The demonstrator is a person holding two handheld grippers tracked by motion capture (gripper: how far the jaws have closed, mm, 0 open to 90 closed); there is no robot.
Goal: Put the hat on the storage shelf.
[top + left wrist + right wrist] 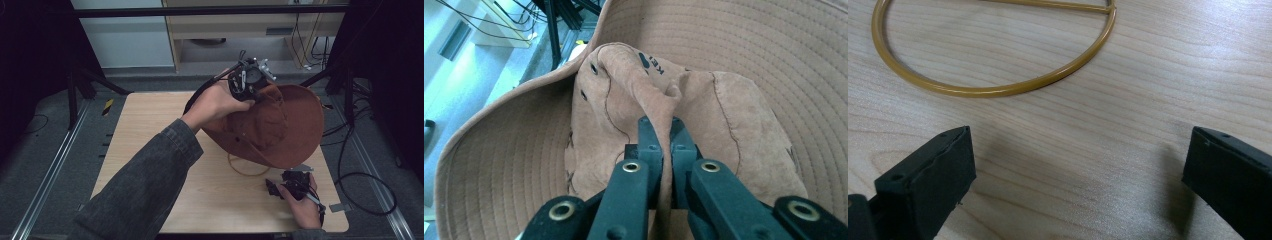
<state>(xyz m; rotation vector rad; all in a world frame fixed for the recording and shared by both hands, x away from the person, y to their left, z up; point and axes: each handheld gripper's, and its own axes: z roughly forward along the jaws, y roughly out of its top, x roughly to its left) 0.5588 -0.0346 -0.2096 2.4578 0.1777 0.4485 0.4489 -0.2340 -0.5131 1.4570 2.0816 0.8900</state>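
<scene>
A brown wide-brimmed hat [280,127] hangs above the wooden table [150,135], tilted, brim to the right. My left gripper [257,92] is shut on a fold of its crown. In the left gripper view the pinched crown fold [659,100] rises between the jaws of that gripper [660,125], with the stitched brim [749,45] behind. A gold wire ring [247,170] lies on the table under the hat. My right gripper [275,187] rests low near the table's front right, open; its jaws stand wide apart with bare wood between them [1078,175], the ring [998,90] just ahead.
Black cables [360,175] loop on the floor right of the table. A dark frame post [72,95] stands at the left, and a pale cabinet [240,30] is at the back. The table's left half is bare wood.
</scene>
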